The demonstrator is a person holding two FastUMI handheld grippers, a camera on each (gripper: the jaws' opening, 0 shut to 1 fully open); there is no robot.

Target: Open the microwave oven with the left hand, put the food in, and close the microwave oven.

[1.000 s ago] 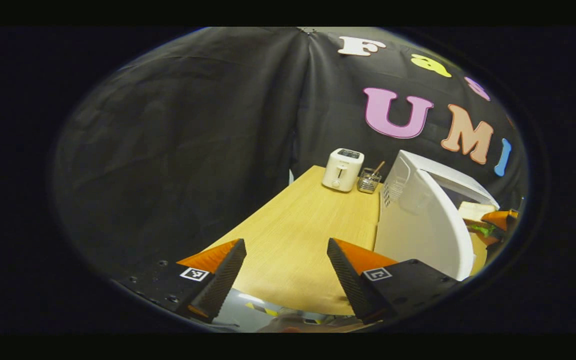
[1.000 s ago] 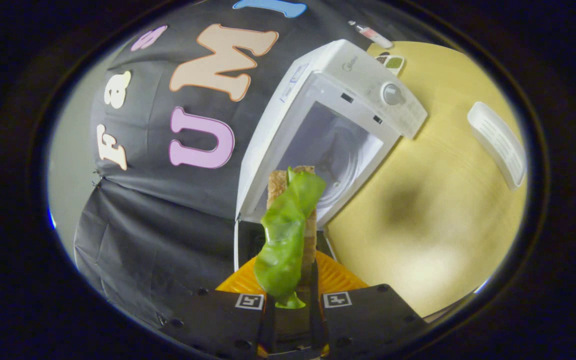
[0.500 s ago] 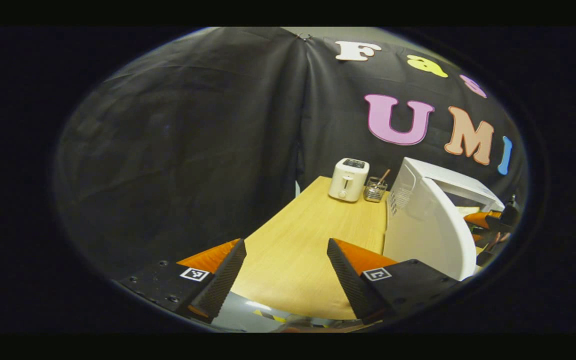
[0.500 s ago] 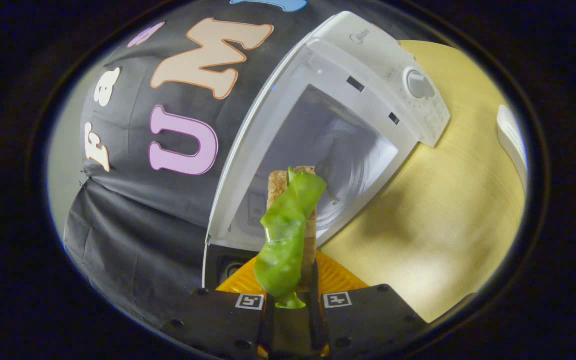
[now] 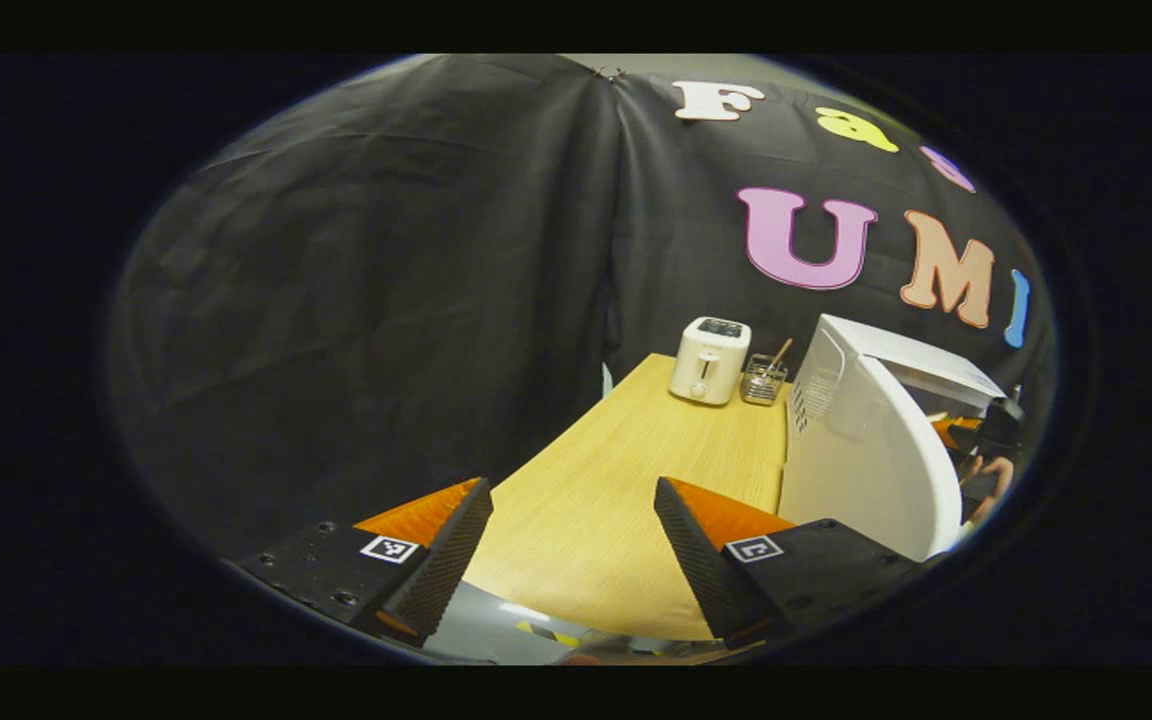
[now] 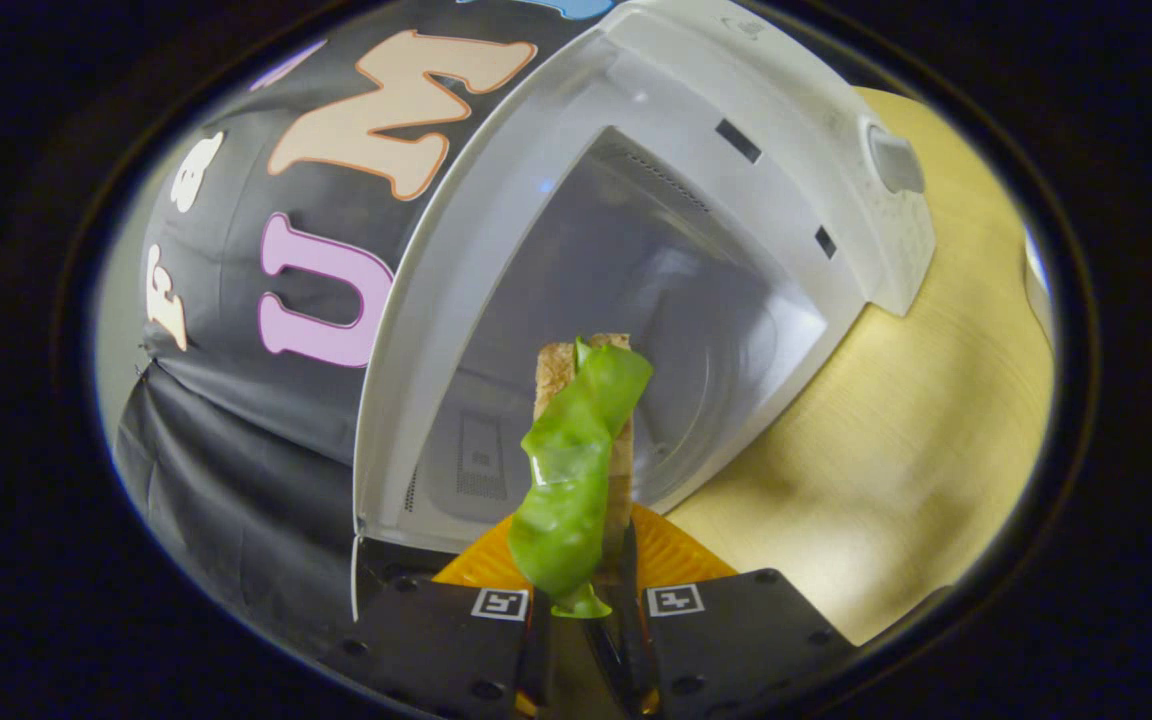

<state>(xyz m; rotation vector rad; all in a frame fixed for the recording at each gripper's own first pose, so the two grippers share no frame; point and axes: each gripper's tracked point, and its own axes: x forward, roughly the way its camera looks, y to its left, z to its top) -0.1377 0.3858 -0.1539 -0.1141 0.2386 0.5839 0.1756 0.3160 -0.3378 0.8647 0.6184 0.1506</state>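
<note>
The white microwave point(image 6: 496, 190) stands open, its cavity point(image 6: 656, 320) wide and close in the right gripper view. My right gripper point(image 6: 581, 565) is shut on a sandwich point(image 6: 576, 470), toast with a green lettuce leaf hanging down its front, held upright just before the cavity mouth. In the left gripper view the microwave door point(image 5: 866, 470) stands swung out at the right. Past it the right gripper point(image 5: 976, 432) and a hand point(image 5: 991, 480) show at the opening. My left gripper point(image 5: 571, 500) hangs open over the wooden table point(image 5: 616, 470), left of the door, holding nothing.
A white toaster point(image 5: 711, 358) and a small wire holder with a stick point(image 5: 764, 380) stand at the table's far end by the black cloth wall. The microwave's control knob point(image 6: 894, 160) is at its upper right. Bare tabletop point(image 6: 896, 440) lies to the right of the microwave.
My right gripper has carried the sandwich closer to the open cavity, which now looms larger. The left gripper has drifted slightly back from the door and stays open.
</note>
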